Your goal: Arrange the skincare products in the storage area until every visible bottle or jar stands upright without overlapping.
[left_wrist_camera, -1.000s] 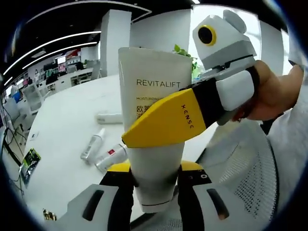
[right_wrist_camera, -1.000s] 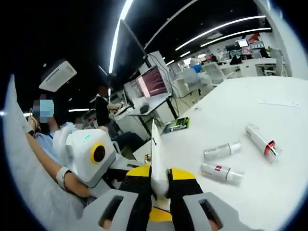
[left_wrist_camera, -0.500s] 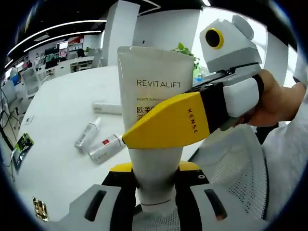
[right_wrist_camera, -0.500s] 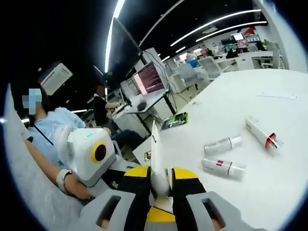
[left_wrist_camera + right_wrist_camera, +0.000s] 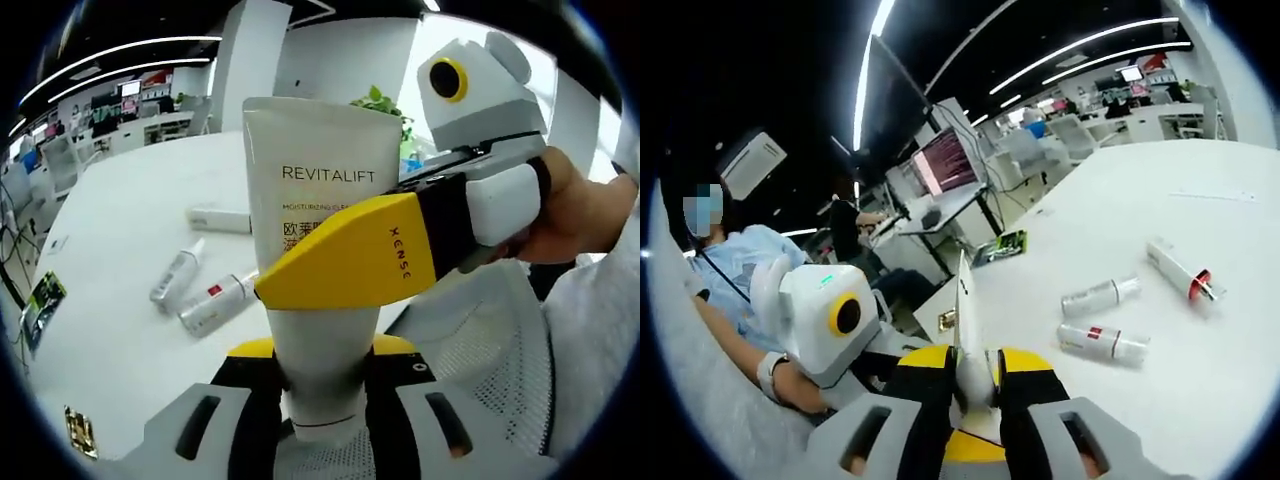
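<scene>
Left gripper view: I have the white tube (image 5: 318, 260) standing cap-down between my left gripper (image 5: 322, 390) jaws, clamped near its lower end. The tube is broad and flat, crimped edge on top, printed "REVITALIFT" with smaller lines below that I cannot read. The right gripper (image 5: 300, 283) comes in from the right, its yellow jaw lying across the tube's face, so it pinches the tube too. Beyond, on the white desk (image 5: 120, 300), a silver spray bottle (image 5: 172, 279) and a white bottle with a red label (image 5: 218, 303) lie on their sides, close together; a flat white tube (image 5: 216, 220) lies farther toward the desk's far edge. Right gripper view: the tube (image 5: 964, 330) shows edge-on, thin as a blade, squeezed between my right gripper (image 5: 973, 385) jaws. The left gripper's (image 5: 830, 322) body sits just left. On the desk (image 5: 1200, 400) the three lying bottles (image 5: 1100, 296) sit mid-surface, well apart from the held tube.
</scene>
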`<state>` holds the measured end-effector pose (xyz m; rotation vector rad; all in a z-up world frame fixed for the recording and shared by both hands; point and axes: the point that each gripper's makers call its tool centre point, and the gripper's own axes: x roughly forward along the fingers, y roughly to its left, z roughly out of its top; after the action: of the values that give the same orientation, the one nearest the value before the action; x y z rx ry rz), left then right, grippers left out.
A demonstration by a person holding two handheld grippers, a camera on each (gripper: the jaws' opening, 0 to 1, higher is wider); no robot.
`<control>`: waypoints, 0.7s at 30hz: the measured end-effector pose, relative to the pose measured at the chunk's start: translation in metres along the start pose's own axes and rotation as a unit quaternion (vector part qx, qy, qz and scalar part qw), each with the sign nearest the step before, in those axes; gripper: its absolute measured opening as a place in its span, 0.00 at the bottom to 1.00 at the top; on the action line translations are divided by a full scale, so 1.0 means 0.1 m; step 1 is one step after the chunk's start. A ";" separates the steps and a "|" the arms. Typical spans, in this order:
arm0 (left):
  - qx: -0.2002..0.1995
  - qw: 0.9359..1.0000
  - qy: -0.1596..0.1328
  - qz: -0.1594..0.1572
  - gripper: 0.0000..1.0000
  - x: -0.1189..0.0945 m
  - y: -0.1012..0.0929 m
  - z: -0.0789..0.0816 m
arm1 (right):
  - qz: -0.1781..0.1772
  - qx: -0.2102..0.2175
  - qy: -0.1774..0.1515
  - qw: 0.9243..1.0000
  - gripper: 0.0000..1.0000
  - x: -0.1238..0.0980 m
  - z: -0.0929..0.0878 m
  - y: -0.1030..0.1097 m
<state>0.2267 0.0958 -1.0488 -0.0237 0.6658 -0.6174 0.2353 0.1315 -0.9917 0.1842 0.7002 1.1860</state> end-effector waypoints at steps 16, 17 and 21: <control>-0.001 1.000 0.004 0.000 0.26 0.00 -0.01 -0.02 | -0.006 -0.004 0.001 1.000 0.12 0.00 -0.02 0.01; -0.001 1.000 0.004 0.000 0.26 -0.01 0.00 -0.01 | -0.006 -0.004 0.000 1.000 0.12 0.00 -0.02 0.01; -0.001 1.000 0.005 0.000 0.26 0.00 -0.01 -0.02 | -0.004 -0.003 0.001 1.000 0.12 -0.01 -0.03 0.00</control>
<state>0.2253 0.0957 -1.0499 -0.0224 0.6757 -0.6177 0.2331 0.1304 -0.9939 0.1745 0.6983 1.1814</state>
